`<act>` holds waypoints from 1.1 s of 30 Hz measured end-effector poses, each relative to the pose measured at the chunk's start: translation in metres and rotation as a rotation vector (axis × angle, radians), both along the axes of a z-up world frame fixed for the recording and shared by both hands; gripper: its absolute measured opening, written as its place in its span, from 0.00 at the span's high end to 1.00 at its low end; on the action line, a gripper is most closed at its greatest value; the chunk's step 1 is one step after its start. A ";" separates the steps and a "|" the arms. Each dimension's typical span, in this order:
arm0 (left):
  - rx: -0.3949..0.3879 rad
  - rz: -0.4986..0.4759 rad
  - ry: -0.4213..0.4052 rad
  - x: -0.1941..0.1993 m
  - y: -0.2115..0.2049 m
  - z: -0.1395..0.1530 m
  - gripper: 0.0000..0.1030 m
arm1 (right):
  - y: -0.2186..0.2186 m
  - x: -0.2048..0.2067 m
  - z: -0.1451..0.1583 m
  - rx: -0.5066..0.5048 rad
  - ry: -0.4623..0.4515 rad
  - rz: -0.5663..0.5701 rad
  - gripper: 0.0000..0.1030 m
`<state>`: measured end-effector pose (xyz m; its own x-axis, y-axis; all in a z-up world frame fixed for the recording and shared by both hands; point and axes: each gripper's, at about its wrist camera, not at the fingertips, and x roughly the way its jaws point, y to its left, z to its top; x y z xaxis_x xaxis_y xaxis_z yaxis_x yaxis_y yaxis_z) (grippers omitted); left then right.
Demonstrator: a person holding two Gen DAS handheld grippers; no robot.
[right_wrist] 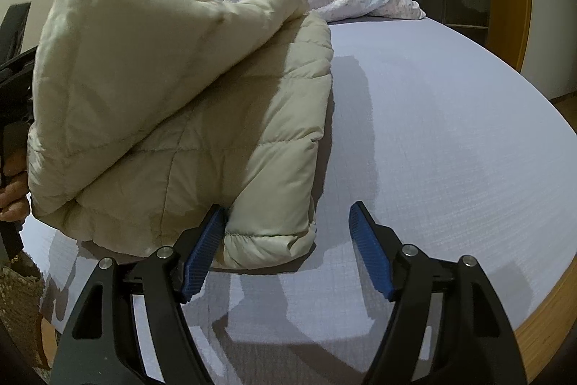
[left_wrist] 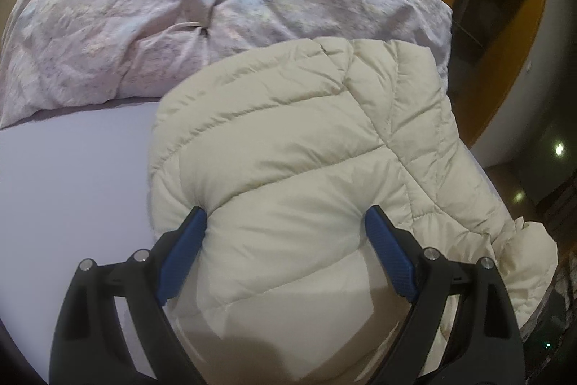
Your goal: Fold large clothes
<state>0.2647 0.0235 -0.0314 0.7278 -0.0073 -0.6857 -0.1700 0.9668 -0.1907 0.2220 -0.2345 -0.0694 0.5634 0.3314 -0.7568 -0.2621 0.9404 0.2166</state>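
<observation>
Blue pads point(left_wrist: 185, 251) of my left gripper point(left_wrist: 285, 233) squeeze a thick bunch of the cream puffer jacket point(left_wrist: 306, 139), lifting it; slick fill could slip. Right gripper point(right_wrist: 286, 240) gapes wide, one finger touching the jacket's hem point(right_wrist: 267, 237) ahead on the bed point(right_wrist: 450, 132).

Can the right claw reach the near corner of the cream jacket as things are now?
Probably yes: the right claw is open, the jacket corner already lies between its fingers, one pad touching, and nothing blocks it on the bed sheet.
</observation>
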 end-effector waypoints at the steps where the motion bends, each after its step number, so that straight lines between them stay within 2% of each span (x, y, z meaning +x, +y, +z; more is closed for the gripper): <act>1: 0.007 -0.007 -0.001 0.002 -0.004 -0.001 0.14 | 0.001 0.000 0.000 -0.003 -0.003 0.000 0.29; 9: 0.078 -0.077 0.002 0.009 -0.041 -0.010 0.14 | 0.002 0.000 -0.003 -0.015 -0.018 0.011 0.28; 17: 0.155 -0.103 0.010 0.005 -0.062 -0.023 0.13 | 0.000 0.003 -0.005 -0.005 -0.012 0.016 0.28; 21: 0.177 -0.105 0.018 0.006 -0.066 -0.029 0.13 | -0.010 0.006 -0.003 0.036 0.016 0.005 0.29; 25: 0.176 -0.112 0.024 0.006 -0.066 -0.031 0.13 | -0.032 0.005 0.012 0.046 -0.019 -0.058 0.29; 30: 0.178 -0.106 0.025 0.005 -0.067 -0.033 0.12 | -0.067 0.016 0.057 0.076 -0.093 -0.150 0.32; 33: 0.178 -0.103 0.027 0.005 -0.067 -0.033 0.11 | -0.056 0.032 0.085 0.108 -0.111 -0.111 0.36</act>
